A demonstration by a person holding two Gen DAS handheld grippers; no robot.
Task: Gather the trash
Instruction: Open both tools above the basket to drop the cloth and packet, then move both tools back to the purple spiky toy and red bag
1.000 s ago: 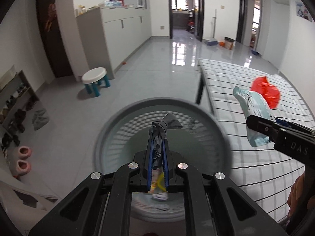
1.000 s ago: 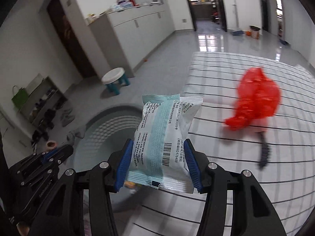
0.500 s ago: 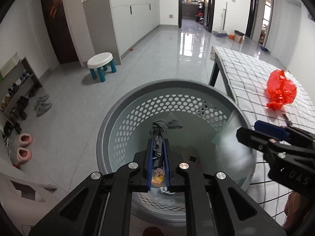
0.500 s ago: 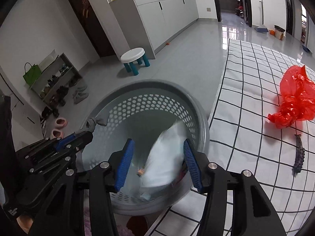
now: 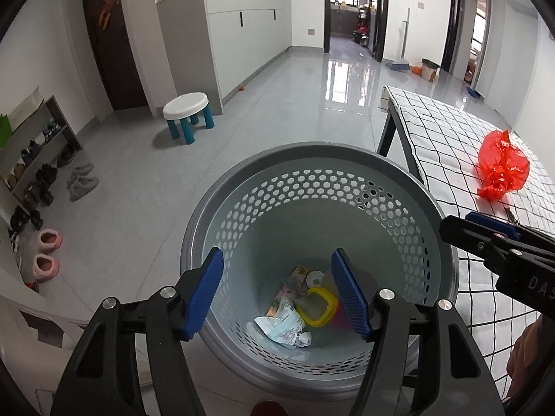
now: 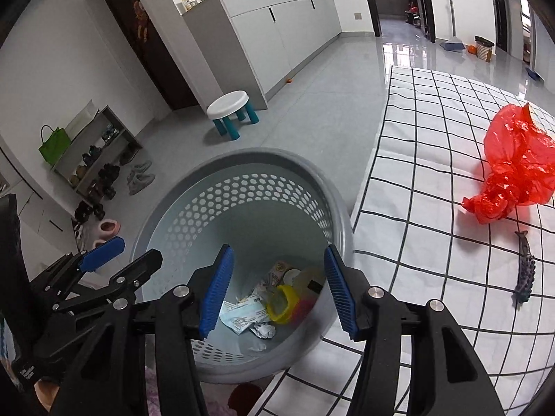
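The drop-off step was in hand: both tools hung over the round grey perforated plastic basket (image 5: 314,187) on the floor just beside the near-left corner of the counter (image 6: 433,159) with its white black-checked cloth. The left hand-held gripper (image 5: 277,294) was opening, its blue pads spreading with nothing between them, only the basket's bottom showing in the gap. The right hand-held gripper (image 6: 277,293) stood released too, its jaws apart and empty. In the basket lay the collected trash: a crumpled pale blue-and-white printed wrapper (image 5: 282,326), a yellow-rimmed plastic lid (image 5: 317,306) and smaller scraps. To my judgement the next move called for swinging right, back over the counter, for the crumpled red plastic bag (image 6: 513,166) lying toward its far right edge. The left wrist view showed the counter's dark leg and only a sliver of what lay below the bag; the right wrist view alone showed that thing whole, a small dark purplish scaly strip (image 6: 525,270) near the counter's right edge.
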